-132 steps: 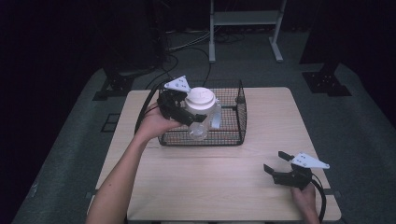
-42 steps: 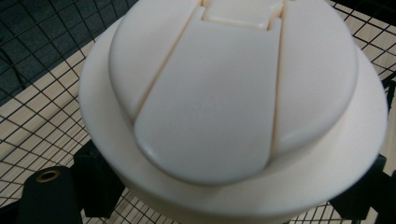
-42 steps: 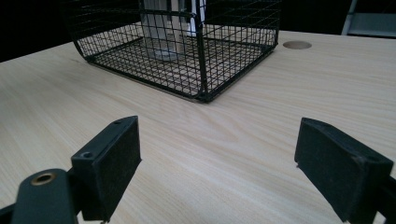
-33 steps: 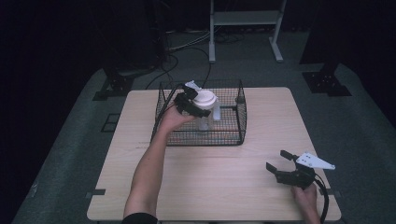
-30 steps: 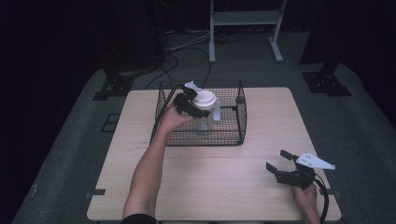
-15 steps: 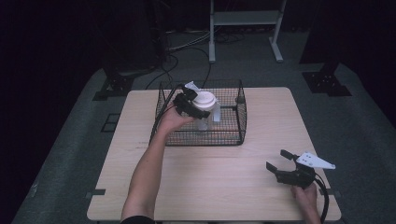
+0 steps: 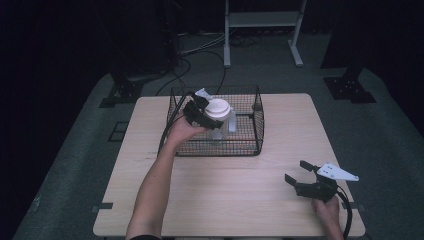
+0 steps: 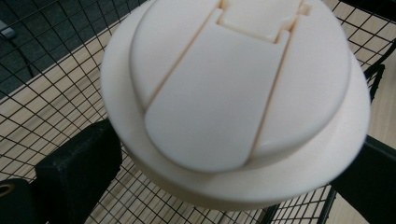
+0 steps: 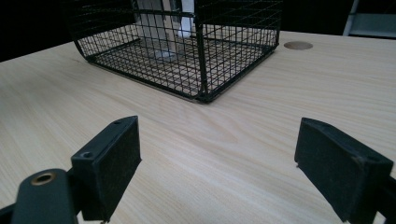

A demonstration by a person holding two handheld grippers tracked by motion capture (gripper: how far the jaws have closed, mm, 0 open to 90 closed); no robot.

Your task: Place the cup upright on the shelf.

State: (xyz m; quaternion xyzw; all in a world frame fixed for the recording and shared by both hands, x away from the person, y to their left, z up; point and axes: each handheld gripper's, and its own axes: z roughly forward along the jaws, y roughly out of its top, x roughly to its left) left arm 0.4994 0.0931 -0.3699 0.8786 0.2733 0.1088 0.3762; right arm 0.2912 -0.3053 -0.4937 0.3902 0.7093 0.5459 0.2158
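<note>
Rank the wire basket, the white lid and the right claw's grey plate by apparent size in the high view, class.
1. Wire basket, clearly largest.
2. Grey plate on the right claw.
3. White lid, held by the left claw.
The plate and the lid look similar, so their order is unsure.

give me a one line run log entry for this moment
left tool: shut on white-lidded bottle, over wire basket | right tool: open, idle above table
</note>
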